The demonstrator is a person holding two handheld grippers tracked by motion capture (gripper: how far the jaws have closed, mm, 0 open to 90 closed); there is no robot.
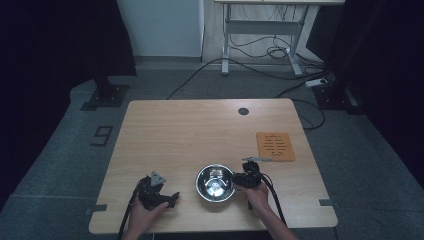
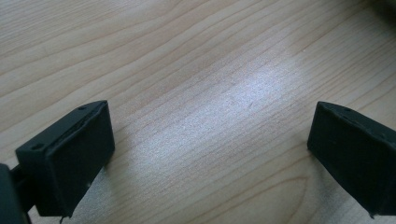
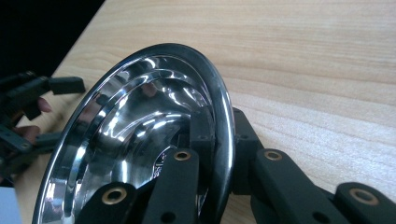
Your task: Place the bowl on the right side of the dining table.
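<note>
1. Right gripper [image 3: 217, 140], at the lower middle of its own view, pinches the rim of the steel bowl [image 3: 140, 121].
2. Bowl [image 1: 215, 182] sits low-centre on the table [image 1: 200, 130].
3. Left gripper [image 2: 210, 154], jaws spread, over bare wood.

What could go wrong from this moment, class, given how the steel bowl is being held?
1. The right claw pinches only the thin rim of the steel bowl, one jaw inside and one outside; the smooth metal might slip or swing if lifted.
2. The left claw is open over bare table, giving no support should the bowl tip.
</note>
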